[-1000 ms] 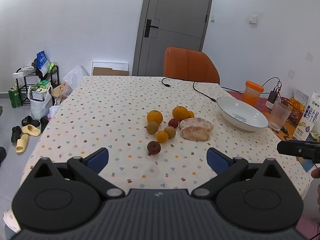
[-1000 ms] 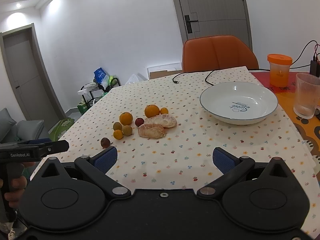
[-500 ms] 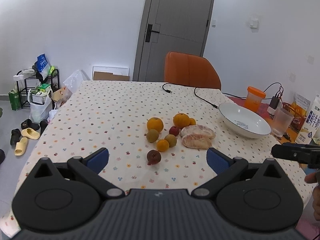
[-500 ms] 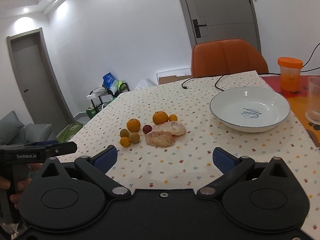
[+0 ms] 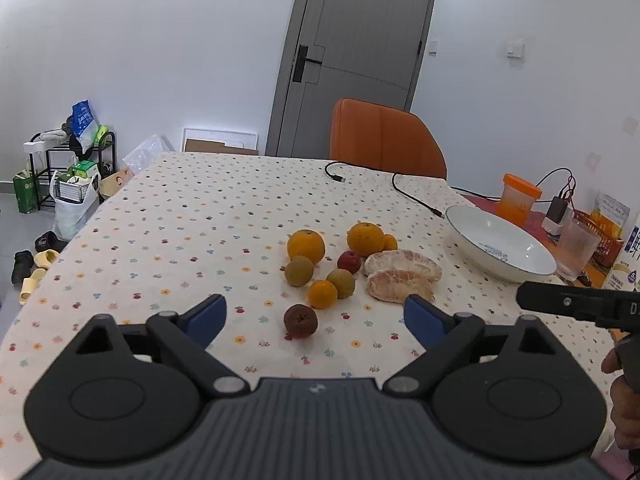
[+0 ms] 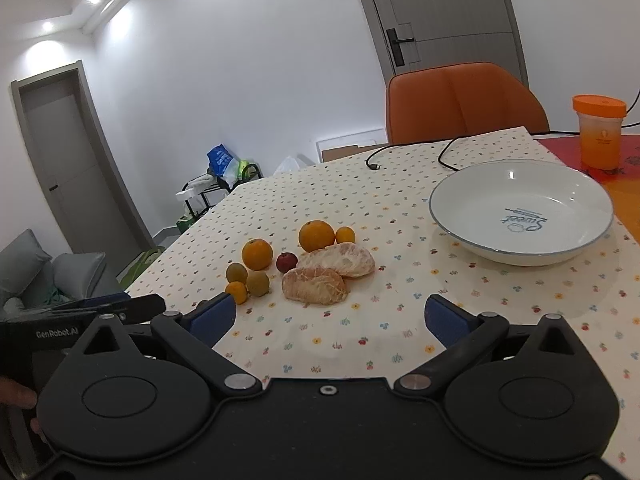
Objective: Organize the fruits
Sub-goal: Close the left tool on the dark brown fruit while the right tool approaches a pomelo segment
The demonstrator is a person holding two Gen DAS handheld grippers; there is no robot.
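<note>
Several fruits lie in a cluster mid-table: two oranges [image 5: 306, 246] [image 5: 365, 238], small tangerines [image 5: 322, 294], greenish fruits [image 5: 299, 271], a red fruit [image 5: 349, 261], a dark brown fruit [image 5: 300, 320] nearest me, and two peeled pomelo pieces [image 5: 402, 274] [image 6: 314, 285]. An empty white bowl [image 5: 500, 244] [image 6: 520, 210] stands to their right. My left gripper [image 5: 314, 318] is open and empty, just short of the brown fruit. My right gripper [image 6: 326, 314] is open and empty, in front of the pomelo pieces.
The table wears a dotted cloth [image 5: 192, 216]. A black cable [image 5: 400, 188] lies at the back. An orange-lidded jar [image 6: 598, 132], a glass [image 5: 578, 246] and cartons stand at the right. An orange chair [image 5: 384, 140] is behind the table.
Both grippers have moved forward toward the fruit cluster, which looms larger. The right view has dropped lower and nearer the pomelo pieces. Jaws stay open.
</note>
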